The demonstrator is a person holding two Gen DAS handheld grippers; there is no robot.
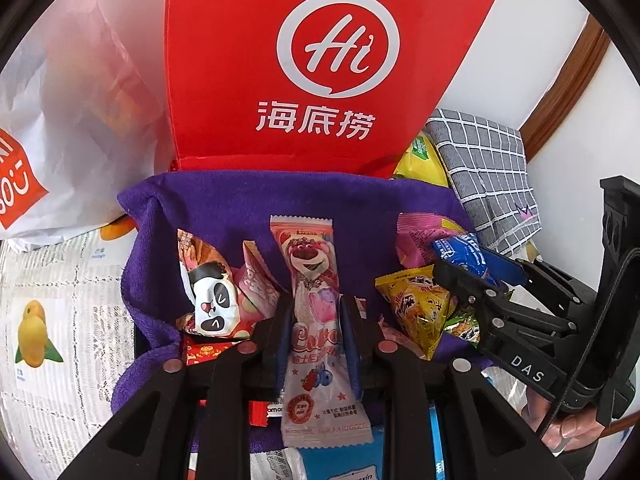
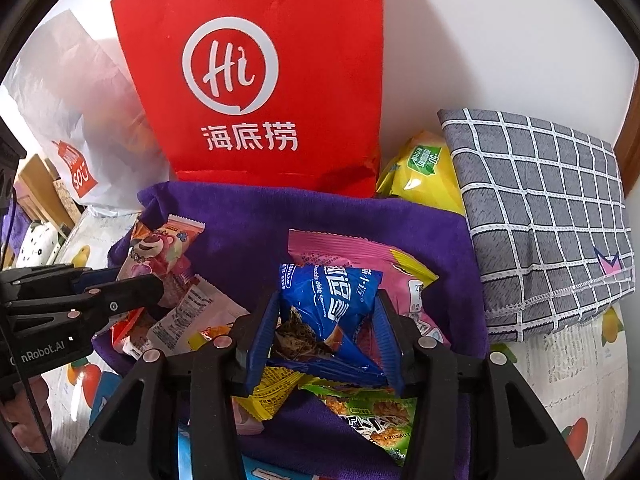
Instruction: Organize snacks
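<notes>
Snacks: small wrapped packets heaped on a purple towel [image 1: 248, 204] that lines a low container; heap sits in front of an upright red paper bag [image 1: 320, 60]
Left gripper [image 1: 318, 320]: narrow, pads clamped on the long pink bear-print bar [image 1: 310, 280] near its middle; held lengthwise along the fingers, probably so the slim wrapper neither swings nor slips
Right gripper [image 2: 326, 332]: narrow, blue pads pinching the blue chocolate-chip packet [image 2: 332, 300] by both sides; puffy pack creased inward under the squeeze
Under the blue packet: pink pouch [image 2: 360, 252] behind, yellow wrapper [image 2: 272, 396] and green packet [image 2: 372, 416] below, touching or nearly so; cannot tell whether fully lifted clear
Left of the bar: panda-face packet [image 1: 212, 296] and a pink sachet [image 1: 256, 284], loose on the towel, apart from the fingers
Surroundings: white plastic bag [image 1: 60, 120] to the left, grey checked cloth [image 2: 552, 216] to the right with a yellow pack [image 2: 424, 176] tucked beside it; fruit-print table cover [image 1: 48, 320] beneath
Stage: judged early; one snack in each tool, most of the heap unsorted
Risk: blue pack may drag its neighbours along on lifting
</notes>
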